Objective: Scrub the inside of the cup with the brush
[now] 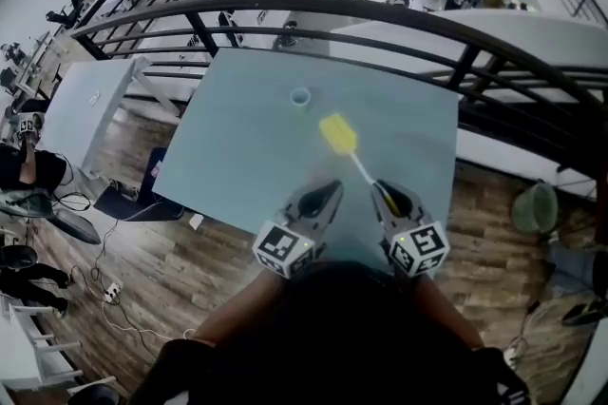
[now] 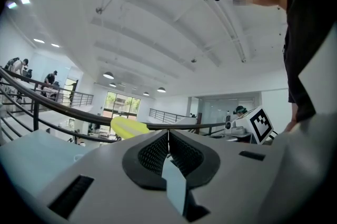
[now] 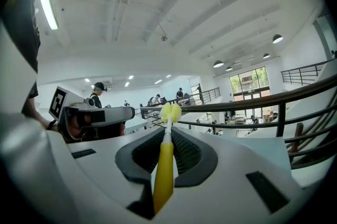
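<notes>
A pale blue-grey desk [image 1: 237, 137] stands on a wood floor [image 1: 171, 270] against a curved black railing [image 1: 380, 9], with an open hall below and behind it. A small cup [image 1: 300, 96] stands upright on the far part of the desk, alone and well apart from both tools.

The right hand-held gripper [image 1: 391, 201] is over the near edge of the desk, with its jaws closed on the yellow handle of the brush [image 1: 338, 134]. The brush's thin white stem runs forward from the jaws, and its yellow sponge head sits at the far end, between the gripper and the cup but not reaching the cup.

The left hand-held gripper [image 1: 318, 201] is just beside the right one, also at the near edge. Its jaws are pressed together with nothing between them. From its own view the sponge head shows just past its tips to the left. The person's dark sleeves fill the bottom of the head view.
</notes>
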`<state>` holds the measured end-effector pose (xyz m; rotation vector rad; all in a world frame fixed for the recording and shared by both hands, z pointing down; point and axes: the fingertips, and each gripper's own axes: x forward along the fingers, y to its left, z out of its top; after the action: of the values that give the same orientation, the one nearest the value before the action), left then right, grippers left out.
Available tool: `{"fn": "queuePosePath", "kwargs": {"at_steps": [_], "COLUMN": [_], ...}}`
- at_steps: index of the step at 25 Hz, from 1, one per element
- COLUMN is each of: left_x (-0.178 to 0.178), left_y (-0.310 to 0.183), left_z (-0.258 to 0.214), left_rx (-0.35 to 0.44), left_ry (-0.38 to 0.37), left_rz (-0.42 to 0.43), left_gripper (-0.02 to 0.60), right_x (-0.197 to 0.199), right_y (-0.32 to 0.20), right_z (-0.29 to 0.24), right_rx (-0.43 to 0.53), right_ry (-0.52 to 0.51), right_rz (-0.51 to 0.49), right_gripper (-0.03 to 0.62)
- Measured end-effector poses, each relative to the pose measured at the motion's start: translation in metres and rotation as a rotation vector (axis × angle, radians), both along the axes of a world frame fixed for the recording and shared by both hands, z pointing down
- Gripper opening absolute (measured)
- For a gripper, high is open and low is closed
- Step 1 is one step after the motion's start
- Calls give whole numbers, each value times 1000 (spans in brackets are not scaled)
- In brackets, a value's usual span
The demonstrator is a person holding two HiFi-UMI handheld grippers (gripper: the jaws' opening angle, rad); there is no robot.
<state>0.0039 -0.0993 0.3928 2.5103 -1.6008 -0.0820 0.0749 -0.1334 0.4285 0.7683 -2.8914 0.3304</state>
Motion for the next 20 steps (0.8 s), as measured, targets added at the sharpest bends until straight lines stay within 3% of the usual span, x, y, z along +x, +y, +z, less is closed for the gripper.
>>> {"fn": "queuePosePath", "kwargs": {"at_steps": [5,10,20], "left_x": [20,17,-38], "left_y": [-9,-21,-30], "left_z": [9,8,-2], "left_rx": [-32,-16,4], "left_ry": [4,6,10], "left_rz": [89,166,299], "left_gripper": [0,0,2], "right_x": [12,15,-33], "right_y": [-5,-12,-12], "right_z": [7,9,1], "right_rx": [-33,-45,-27], "right_ry": [-5,-2,-4], "right_rz": [56,140,273], "right_gripper": [44,44,44]}}
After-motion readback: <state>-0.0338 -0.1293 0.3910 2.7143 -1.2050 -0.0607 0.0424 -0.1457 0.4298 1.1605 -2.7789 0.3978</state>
